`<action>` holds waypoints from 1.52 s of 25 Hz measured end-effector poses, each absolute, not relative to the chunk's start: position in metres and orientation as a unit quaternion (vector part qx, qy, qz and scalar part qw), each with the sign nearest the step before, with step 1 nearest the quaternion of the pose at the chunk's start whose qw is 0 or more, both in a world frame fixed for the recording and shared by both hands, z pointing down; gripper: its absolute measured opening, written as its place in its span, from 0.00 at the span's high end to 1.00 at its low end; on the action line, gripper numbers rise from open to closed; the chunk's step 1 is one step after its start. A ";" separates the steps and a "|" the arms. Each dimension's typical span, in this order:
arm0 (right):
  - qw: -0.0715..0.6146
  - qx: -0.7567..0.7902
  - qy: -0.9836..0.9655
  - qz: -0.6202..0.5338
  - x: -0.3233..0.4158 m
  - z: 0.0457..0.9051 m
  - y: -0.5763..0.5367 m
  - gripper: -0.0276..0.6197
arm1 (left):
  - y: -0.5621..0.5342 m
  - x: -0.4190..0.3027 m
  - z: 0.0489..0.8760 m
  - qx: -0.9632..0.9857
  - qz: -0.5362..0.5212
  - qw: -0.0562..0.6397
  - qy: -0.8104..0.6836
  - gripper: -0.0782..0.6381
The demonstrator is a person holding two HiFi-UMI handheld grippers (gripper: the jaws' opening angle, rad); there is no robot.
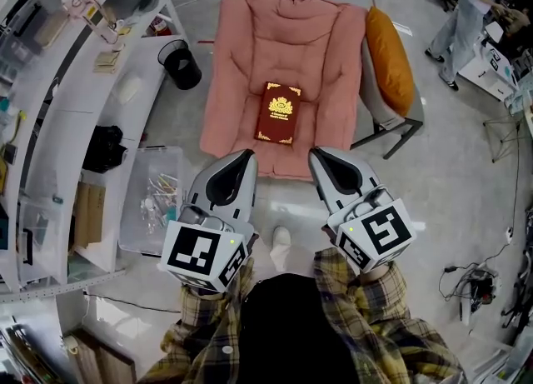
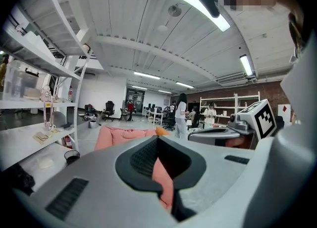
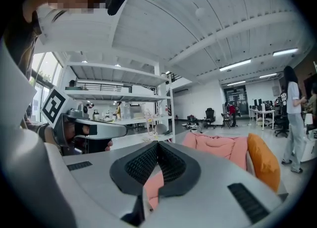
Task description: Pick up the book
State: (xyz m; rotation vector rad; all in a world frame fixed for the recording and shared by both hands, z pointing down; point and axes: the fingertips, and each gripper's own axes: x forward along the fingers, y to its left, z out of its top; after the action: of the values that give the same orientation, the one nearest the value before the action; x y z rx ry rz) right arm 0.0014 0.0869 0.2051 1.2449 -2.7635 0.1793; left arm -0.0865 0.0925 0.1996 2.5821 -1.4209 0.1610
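Left gripper (image 1: 246, 155), right gripper (image 1: 315, 153): jaws closed, empty, short of the book (image 1: 278, 112).
Unopened, I risked shoving it across the cushion (image 1: 241, 49).

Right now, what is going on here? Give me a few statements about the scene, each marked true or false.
1. The book lies on the pink cushion. True.
2. The left gripper holds the book. False: its jaws are shut on nothing, short of the book.
3. The right gripper has its jaws wide open. False: they are shut.
4. An orange pillow stands at the cushion's right edge in the head view. True.
5. The black bin sits on the cushion. False: it stands on the floor beside the cushion.
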 end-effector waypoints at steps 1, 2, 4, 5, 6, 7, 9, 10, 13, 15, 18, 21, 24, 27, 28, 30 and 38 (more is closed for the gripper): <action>0.053 0.411 -0.908 0.062 0.002 0.207 0.082 0.93 | 0.087 -0.086 0.201 0.872 0.055 0.097 -0.476 0.89; 0.054 0.413 -0.907 0.066 0.001 0.210 0.077 0.93 | 0.080 -0.085 0.204 0.874 0.056 0.100 -0.473 0.89; 0.058 0.414 -0.906 0.074 0.000 0.216 0.065 0.93 | 0.065 -0.085 0.207 0.876 0.056 0.104 -0.467 0.89; 0.059 0.416 -0.904 0.076 -0.002 0.218 0.058 0.93 | 0.056 -0.085 0.208 0.878 0.055 0.104 -0.463 0.89; 0.060 0.420 -0.902 0.078 -0.003 0.220 0.052 0.93 | 0.047 -0.085 0.209 0.882 0.055 0.104 -0.457 0.89; 0.060 0.426 -0.899 0.079 -0.003 0.221 0.044 0.93 | 0.037 -0.084 0.210 0.886 0.056 0.104 -0.449 0.89; 0.061 0.441 -0.892 0.082 -0.005 0.224 0.028 0.93 | 0.017 -0.083 0.212 0.895 0.060 0.103 -0.431 0.89; 0.063 0.449 -0.887 0.083 -0.006 0.225 0.018 0.93 | 0.005 -0.084 0.213 0.898 0.061 0.103 -0.422 0.89; 0.071 0.468 -0.877 0.086 -0.014 0.227 -0.015 0.93 | -0.034 -0.091 0.215 0.908 0.066 0.102 -0.402 0.89; 0.069 0.477 -0.872 0.089 -0.022 0.226 -0.039 0.93 | -0.061 -0.096 0.217 0.914 0.073 0.102 -0.387 0.89; 0.072 0.502 -0.857 0.094 -0.028 0.229 -0.076 0.93 | -0.102 -0.107 0.220 0.921 0.079 0.107 -0.365 0.89; 0.077 0.525 -0.842 0.102 -0.037 0.234 -0.108 0.93 | -0.142 -0.118 0.227 0.928 0.088 0.116 -0.343 0.89; 0.083 0.539 -0.830 0.117 -0.047 0.244 -0.133 0.93 | -0.174 -0.127 0.240 0.932 0.099 0.126 -0.324 0.89; 0.093 0.551 -0.817 0.139 -0.056 0.259 -0.149 0.93 | -0.196 -0.133 0.259 0.935 0.120 0.134 -0.305 0.89; 0.096 0.554 -0.814 0.147 -0.058 0.265 -0.154 0.93 | -0.202 -0.134 0.266 0.935 0.127 0.139 -0.299 0.89; 0.103 0.554 -0.809 0.164 -0.062 0.279 -0.162 0.93 | -0.213 -0.136 0.281 0.933 0.138 0.153 -0.294 0.89; 0.121 0.551 -0.797 0.216 -0.044 0.333 -0.192 0.93 | -0.241 -0.130 0.346 0.919 0.185 0.198 -0.287 0.89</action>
State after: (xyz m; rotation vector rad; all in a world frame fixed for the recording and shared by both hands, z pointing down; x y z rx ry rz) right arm -0.0441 -0.1916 0.3332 1.6095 -2.3273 0.6306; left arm -0.1304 -0.2410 0.3463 2.5706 -0.8025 0.5179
